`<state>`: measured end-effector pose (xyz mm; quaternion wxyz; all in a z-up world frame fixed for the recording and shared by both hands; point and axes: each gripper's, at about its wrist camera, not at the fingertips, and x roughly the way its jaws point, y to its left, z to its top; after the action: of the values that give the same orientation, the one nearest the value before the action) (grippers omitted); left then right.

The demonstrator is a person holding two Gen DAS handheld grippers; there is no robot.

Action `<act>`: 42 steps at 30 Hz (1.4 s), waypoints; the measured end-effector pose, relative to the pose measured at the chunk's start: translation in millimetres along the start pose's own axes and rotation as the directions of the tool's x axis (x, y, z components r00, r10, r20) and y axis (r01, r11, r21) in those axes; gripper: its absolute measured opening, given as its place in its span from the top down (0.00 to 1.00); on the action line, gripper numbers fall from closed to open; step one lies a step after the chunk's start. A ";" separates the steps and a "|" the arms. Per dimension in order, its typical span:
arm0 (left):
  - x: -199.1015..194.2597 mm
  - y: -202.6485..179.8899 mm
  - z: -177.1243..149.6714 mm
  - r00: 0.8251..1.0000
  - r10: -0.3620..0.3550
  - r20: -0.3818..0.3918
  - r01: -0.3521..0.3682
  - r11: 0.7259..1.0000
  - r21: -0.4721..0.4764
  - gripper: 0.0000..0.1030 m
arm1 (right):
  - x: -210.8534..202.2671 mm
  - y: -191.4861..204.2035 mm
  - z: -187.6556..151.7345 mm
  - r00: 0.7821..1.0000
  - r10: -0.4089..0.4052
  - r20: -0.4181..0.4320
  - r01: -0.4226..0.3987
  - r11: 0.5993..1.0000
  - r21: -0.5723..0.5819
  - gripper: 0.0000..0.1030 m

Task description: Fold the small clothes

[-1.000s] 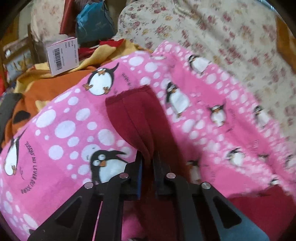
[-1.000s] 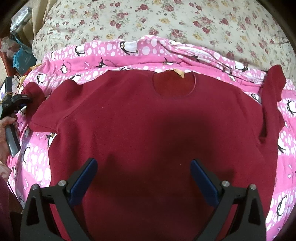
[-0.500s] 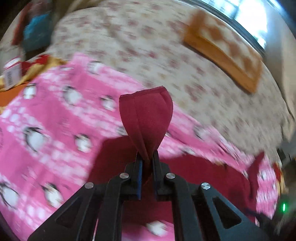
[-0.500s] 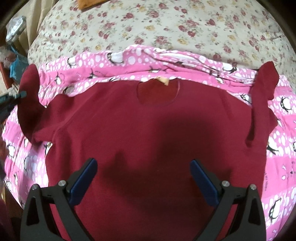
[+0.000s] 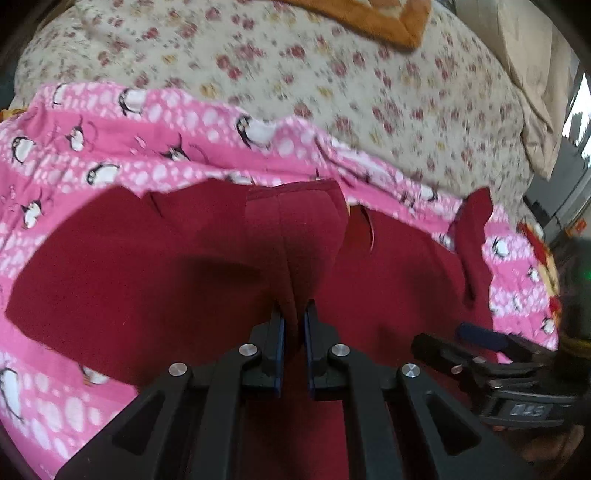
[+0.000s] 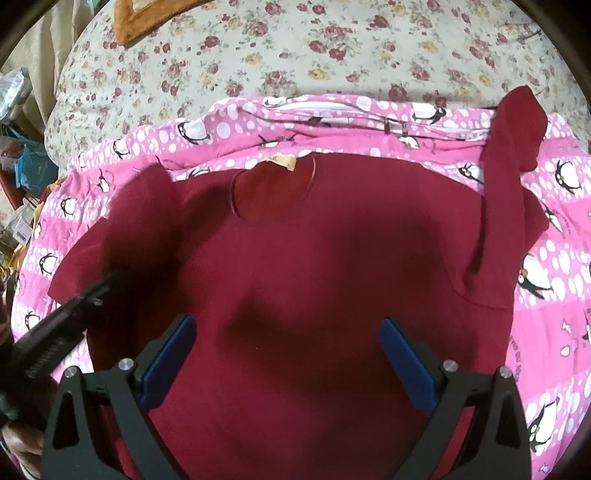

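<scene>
A dark red sweater lies front-down or flat on a pink penguin blanket, neck hole toward the far side. My left gripper is shut on the sweater's left sleeve, which it holds up over the body of the sweater. In the right wrist view the left gripper comes in from the left with that sleeve folded inward. My right gripper hangs open above the sweater's lower middle, nothing between its blue pads. The right sleeve lies bent upward.
The blanket rests on a floral bedspread. An orange-brown cushion sits at the far side. Clutter, bags and boxes stand off the bed's left edge. The right gripper shows at the right of the left wrist view.
My left gripper has carried the sleeve from out over the blanket inward, across onto the sweater's body, turning as it went. The right gripper shifted slightly, still open.
</scene>
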<state>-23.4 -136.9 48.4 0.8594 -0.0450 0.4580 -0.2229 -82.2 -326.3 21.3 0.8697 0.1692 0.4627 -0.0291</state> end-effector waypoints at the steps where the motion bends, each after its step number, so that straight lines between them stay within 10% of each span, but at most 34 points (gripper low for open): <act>1: 4.8 -2.5 -3.4 1.000 0.016 -0.010 -0.016 1.000 0.015 1.00 | -0.6 -1.5 -0.9 1.000 -0.001 0.005 0.001 1.000 0.002 0.02; 15: -35.4 5.5 -28.8 0.992 0.080 -0.094 -0.076 0.996 0.052 0.99 | -4.8 -4.3 12.7 0.994 0.105 0.026 -0.106 0.994 0.019 0.20; 24: -67.4 56.9 -39.9 0.958 0.287 0.015 -0.288 0.957 0.038 0.99 | 24.3 15.2 8.7 0.994 0.101 -0.052 -0.102 0.995 -0.022 0.24; 34: -68.3 104.5 -34.3 0.947 0.322 -0.003 -0.319 0.937 -0.141 0.99 | 29.4 43.3 0.7 1.000 0.019 0.005 -0.018 0.983 -0.183 0.92; 42: -67.0 108.6 -34.2 0.948 0.317 -0.008 -0.314 0.933 -0.179 0.99 | -26.0 32.9 28.2 0.984 0.014 0.178 0.022 0.980 -0.200 0.95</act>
<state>-46.2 -6.7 49.5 0.8812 -0.0497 0.4685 -0.0399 -67.8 -307.1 65.9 0.9203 0.0762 0.3838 0.0009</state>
